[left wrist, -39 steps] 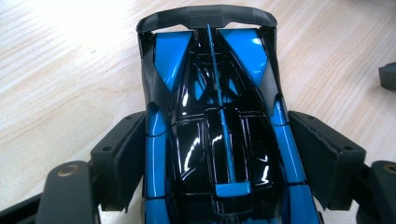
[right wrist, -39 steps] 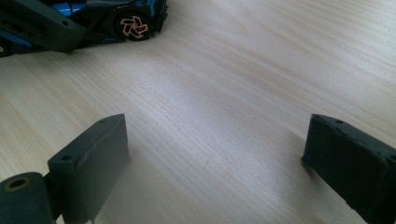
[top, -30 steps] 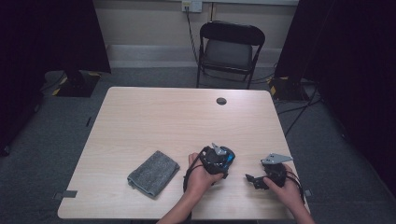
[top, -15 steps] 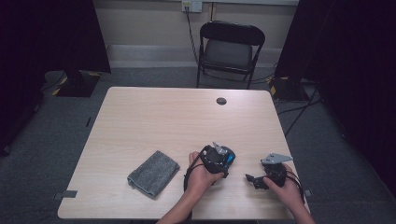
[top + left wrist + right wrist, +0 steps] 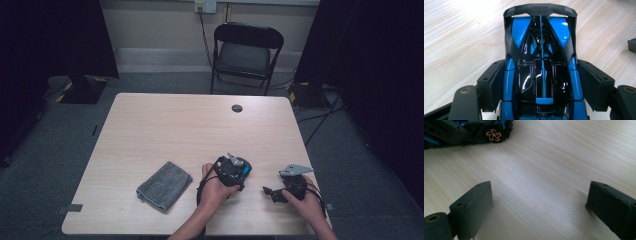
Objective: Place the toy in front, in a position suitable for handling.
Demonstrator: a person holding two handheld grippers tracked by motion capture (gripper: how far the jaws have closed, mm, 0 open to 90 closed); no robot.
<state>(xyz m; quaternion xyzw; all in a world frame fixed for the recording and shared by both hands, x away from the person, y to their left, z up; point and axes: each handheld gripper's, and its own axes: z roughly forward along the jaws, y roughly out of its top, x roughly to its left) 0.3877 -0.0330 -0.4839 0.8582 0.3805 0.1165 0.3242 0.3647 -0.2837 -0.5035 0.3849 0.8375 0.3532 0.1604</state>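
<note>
the toy car [image 5: 540, 67] is glossy black with blue panels, a black rear wing and an orange-spoked wheel; no legible writing is visible. the left gripper [image 5: 540, 87] clasps its flanks, just right of the grey cloth [image 5: 164, 185] on the table [image 5: 165, 130]. the right gripper [image 5: 539, 202], jaws spread and empty, rests right of the car.

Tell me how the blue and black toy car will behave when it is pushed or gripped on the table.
The toy car has wheels, so on the smooth table it would probably roll away if nudged. Its shell looks glossy and hard, so it may slip between the left gripper fingers. The thin rear wing seems easy to break.
</note>
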